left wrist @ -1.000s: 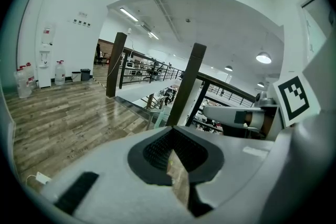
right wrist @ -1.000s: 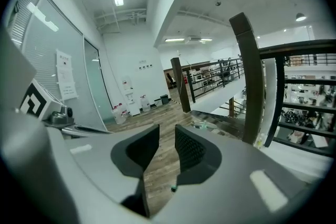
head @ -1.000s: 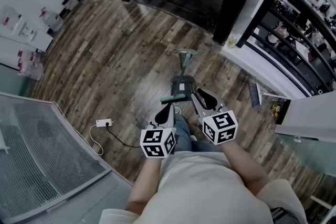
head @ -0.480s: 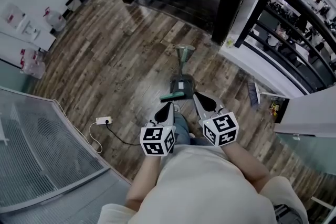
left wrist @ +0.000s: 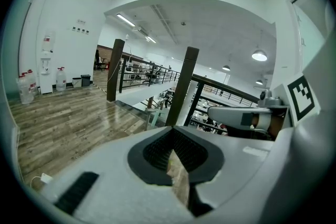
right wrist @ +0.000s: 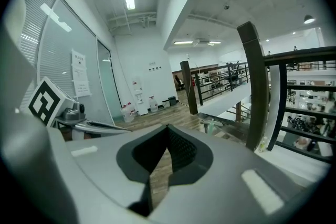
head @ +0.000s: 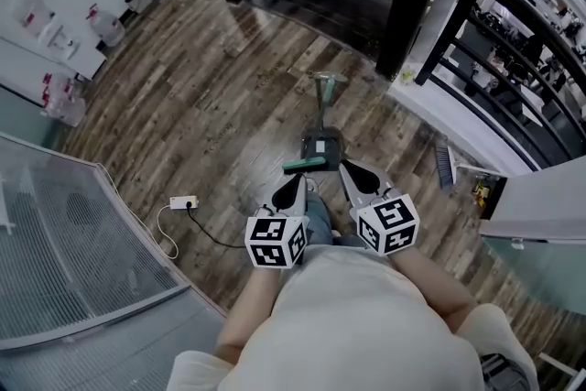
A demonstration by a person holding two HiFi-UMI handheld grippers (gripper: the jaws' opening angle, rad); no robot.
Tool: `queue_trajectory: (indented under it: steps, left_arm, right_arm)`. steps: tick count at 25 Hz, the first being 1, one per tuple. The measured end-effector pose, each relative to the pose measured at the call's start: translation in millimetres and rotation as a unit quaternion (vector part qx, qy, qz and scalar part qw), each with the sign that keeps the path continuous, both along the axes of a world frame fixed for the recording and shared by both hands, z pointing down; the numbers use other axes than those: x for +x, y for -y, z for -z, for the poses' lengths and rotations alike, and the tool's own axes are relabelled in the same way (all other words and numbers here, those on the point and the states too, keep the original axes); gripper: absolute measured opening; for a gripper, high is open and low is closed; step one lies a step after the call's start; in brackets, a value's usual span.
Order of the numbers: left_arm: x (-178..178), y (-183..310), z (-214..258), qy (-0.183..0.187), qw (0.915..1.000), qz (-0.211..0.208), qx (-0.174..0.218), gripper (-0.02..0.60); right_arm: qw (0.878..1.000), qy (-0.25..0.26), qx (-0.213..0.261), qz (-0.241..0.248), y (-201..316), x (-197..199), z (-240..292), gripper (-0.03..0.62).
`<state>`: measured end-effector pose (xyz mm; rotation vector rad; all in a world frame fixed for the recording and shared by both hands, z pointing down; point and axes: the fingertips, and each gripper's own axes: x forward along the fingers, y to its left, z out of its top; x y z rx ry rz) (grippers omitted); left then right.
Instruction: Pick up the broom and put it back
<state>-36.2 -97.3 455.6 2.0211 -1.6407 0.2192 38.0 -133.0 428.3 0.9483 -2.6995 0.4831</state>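
Presently, broom (head: 322, 110): judged to be the pale green pole standing upright on the wooden floor (head: 211, 105) just ahead of the person, with a crosswise grip at its top; neither claw is on it.
Dustpan (head: 322, 145): dark box at the foot of the pole, touching it; the pole seems to lean on or clip to it, which would explain why it stands unaided.
Green bar (head: 302, 165): lies across the dustpan's near edge, close in front of the left claw; brush head or pan lip, cannot be told.
Left claw (head: 294, 186): closed to a sliver with only floor showing through; holds nothing.
Right claw (head: 349, 169): fully closed, nothing between the pads; near the dustpan, apart from the pole.
Posture: both claws are held side by side close to the body, pointing toward the set without reaching for it.
Striped piece (head: 444, 165): by the white ledge at right; bristles or a grille, too small to tell.
Power strip (head: 184, 202): white, with its cable, well apart at left; no bearing on the job.
Stage, judged: fits either a broom parked back at its dustpan with the claws withdrawn, or a broom standing ready to be taken; this scene does not decide.
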Motion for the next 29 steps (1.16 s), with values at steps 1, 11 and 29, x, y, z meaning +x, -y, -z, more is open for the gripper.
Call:
queue_trajectory:
  steps: [1,11,29]
  left_arm:
    - [0.2,-0.8,0.9,0.001,1.0,0.0,0.001,0.003]
    - [1.6,-1.9,5.5,0.002,1.0,-0.002,0.008,0.003]
    - [0.7,-3.9,2.0,0.001,0.9999,0.011,0.007,0.003]
  right_arm:
    - [1.0,0.0,0.002,0.001,-0.8,-0.5,1.0,0.005]
    - [1.0,-0.004,0.013,0.003,-3.2,-2.5,4.8,0.005]
    - [1.0,-0.011,0.015,0.014,-5.9,-0.2,-1.3,0.005]
